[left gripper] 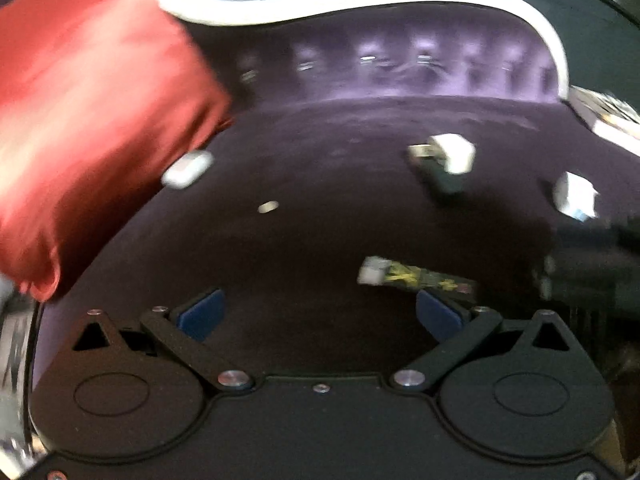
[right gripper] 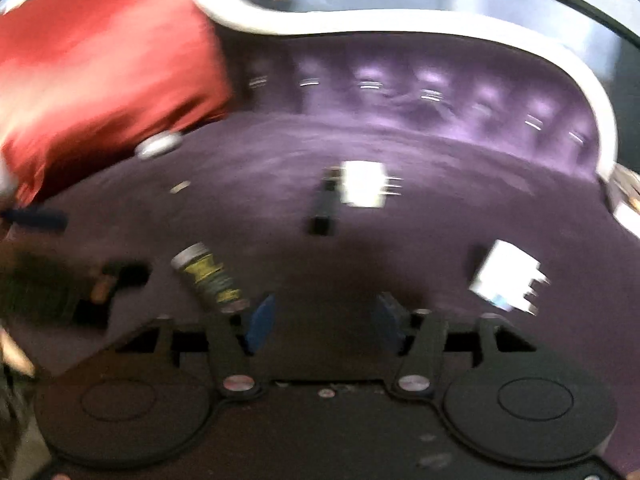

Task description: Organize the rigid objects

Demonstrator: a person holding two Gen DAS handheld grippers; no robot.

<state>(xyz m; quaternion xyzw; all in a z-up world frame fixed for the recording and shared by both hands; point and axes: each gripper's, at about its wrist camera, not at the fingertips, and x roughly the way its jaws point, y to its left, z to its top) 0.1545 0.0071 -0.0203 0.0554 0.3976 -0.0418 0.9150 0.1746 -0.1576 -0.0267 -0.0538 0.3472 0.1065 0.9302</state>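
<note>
Small items lie scattered on a purple velvet sofa seat (left gripper: 304, 232). A black-and-yellow battery (left gripper: 416, 278) lies just ahead of my left gripper's right finger; it also shows in the right wrist view (right gripper: 210, 278). Two white plug adapters (left gripper: 454, 152) (left gripper: 576, 196) lie further right, also in the right view (right gripper: 362, 184) (right gripper: 506, 276). A black stick (right gripper: 323, 208) lies beside one adapter. A white case (left gripper: 188, 168) and a small coin-like piece (left gripper: 268, 207) lie left. My left gripper (left gripper: 320, 316) is open and empty. My right gripper (right gripper: 324, 324) is open and empty.
A red satin cushion (left gripper: 92, 120) fills the left of the seat. The tufted purple backrest (left gripper: 420, 68) with a white frame (left gripper: 360, 0) runs behind. Both views are motion-blurred. The other gripper (right gripper: 52, 292) shows dark at the left of the right view.
</note>
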